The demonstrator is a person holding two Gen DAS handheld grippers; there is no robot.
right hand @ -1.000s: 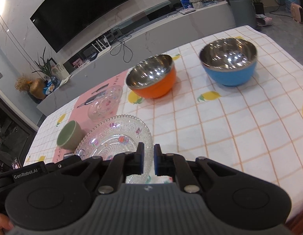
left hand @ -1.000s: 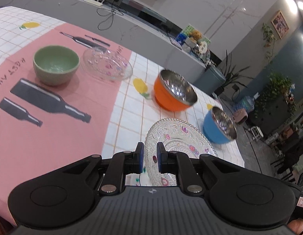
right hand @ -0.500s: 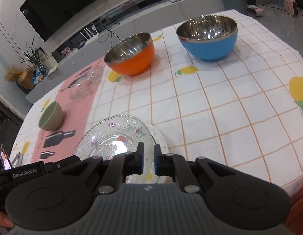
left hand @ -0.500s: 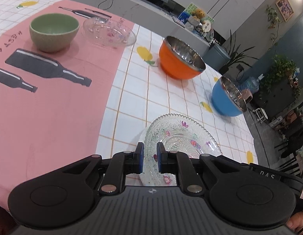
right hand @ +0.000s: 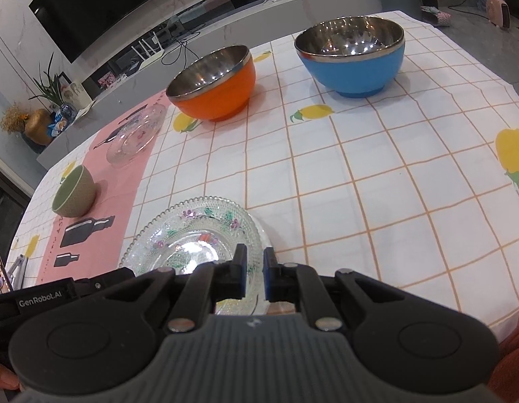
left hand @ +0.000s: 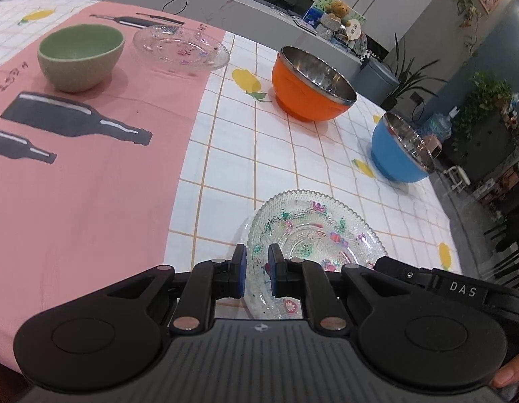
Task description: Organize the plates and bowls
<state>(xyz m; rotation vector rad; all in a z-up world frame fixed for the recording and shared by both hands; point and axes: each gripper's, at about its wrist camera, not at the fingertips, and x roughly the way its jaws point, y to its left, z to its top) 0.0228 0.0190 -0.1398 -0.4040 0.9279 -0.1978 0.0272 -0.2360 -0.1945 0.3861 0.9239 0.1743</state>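
Observation:
A clear glass plate (left hand: pixel 313 228) (right hand: pixel 192 235) with painted flowers lies low over the checked tablecloth at the near edge. My left gripper (left hand: pixel 257 270) is shut on its near rim. My right gripper (right hand: pixel 255 273) is shut on the same rim, close beside the left one. A second glass plate (left hand: pixel 180 47) (right hand: pixel 137 134) and a green bowl (left hand: pixel 81 55) (right hand: pixel 75 196) sit on the pink mat (left hand: pixel 75 201). An orange steel-lined bowl (left hand: pixel 310 94) (right hand: pixel 212 84) and a blue one (left hand: pixel 398 154) (right hand: pixel 353 57) stand farther back on the cloth.
The table's right edge (right hand: pixel 494 77) drops off just past the blue bowl. A grey counter (left hand: pixel 226 3) with cables runs behind the table. A person's fingers (left hand: pixel 511 374) show at the gripper handle. Bare cloth (right hand: pixel 377 184) lies between the held plate and the bowls.
Both grippers have sunk toward the table with the glass plate between them, and the views tilted down. The bowls and the far plate stayed where they were.

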